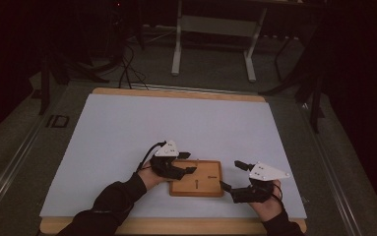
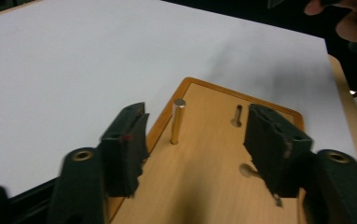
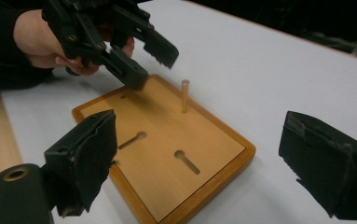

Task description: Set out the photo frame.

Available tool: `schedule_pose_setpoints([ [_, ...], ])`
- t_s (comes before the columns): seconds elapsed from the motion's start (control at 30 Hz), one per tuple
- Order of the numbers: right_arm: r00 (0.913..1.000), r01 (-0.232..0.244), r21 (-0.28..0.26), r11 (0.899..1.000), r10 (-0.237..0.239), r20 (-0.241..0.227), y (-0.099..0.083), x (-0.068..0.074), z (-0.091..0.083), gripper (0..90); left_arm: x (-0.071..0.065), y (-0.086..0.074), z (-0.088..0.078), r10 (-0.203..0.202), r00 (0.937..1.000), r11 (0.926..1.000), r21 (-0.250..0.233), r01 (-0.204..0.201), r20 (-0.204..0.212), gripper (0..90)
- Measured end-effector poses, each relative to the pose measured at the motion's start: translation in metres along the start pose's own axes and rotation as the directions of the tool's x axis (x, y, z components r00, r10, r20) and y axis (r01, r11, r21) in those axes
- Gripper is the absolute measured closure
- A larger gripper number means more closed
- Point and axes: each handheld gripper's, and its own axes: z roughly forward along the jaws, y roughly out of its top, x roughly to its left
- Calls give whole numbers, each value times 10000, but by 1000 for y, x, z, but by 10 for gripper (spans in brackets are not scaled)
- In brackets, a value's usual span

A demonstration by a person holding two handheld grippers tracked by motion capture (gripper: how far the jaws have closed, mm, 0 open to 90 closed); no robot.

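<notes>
- Dim room; the surroundings fall to near black past the pale table cover (image 1: pixel 127 132).
- Soft shadow spreads across the cover behind the wooden board (image 2: pixel 204 154).
- Near jaws blur in both gripper views.
- High view grainy, low in contrast.

A wooden board (image 3: pixel 167 149) with a raised rim is seen lying on the white table surface (image 3: pixel 269 70), an upright wooden peg (image 3: pixel 184 95) and two keyhole-shaped slots (image 3: pixel 187 161) set in it. The right gripper (image 3: pixel 204 163) is held with its jaws spread wide, the board's near corner framed between them. The left gripper (image 3: pixel 146 58), gripped by a hand (image 3: pixel 38 39), is held with jaws parted above the board's far edge.
</notes>
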Motion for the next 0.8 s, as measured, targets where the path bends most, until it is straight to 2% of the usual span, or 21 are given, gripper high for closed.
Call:
schedule_pose_setpoints([
  [0.03, 10000, 39, 102, 9999, -38, -74, 0, 0, 1, 112, 1, 0, 2, -3, 10000, 10000, 18, 3, -23, 421],
  [0.1, 9999, 77, 5, 10000, -77, 84, -1, 2, 1, 112, 1, 1, 6, 24, 10000, 9999, 99, -23, -61, 462],
  [0.13, 10000, 55, 75, 10000, -55, -30, -1, 2, 1, 112, 1, 1, 8, 39, 10000, 10000, 84, -38, -51, 490],
  [0.37, 9999, 156, -65, 9999, -156, 56, -3, 4, -6, 155, 4, 1, 22, 149, 9999, 9986, 499, -150, 34, 611],
  [0.63, 9999, 118, 179, 9998, -116, -71, -10, 1, -10, 190, 6, 6, 28, 203, 9998, 9990, 408, -205, 44, 713],
  [0.73, 9997, 188, 271, 9995, -184, -143, -12, 1, -9, 215, 5, 7, 30, 251, 9997, 9985, 479, -254, 68, 720],
  [0.8, 9995, 240, 343, 9991, -233, -222, -13, 2, -8, 222, 5, 7, 31, 212, 9998, 9984, 515, -212, 10, 782],
])
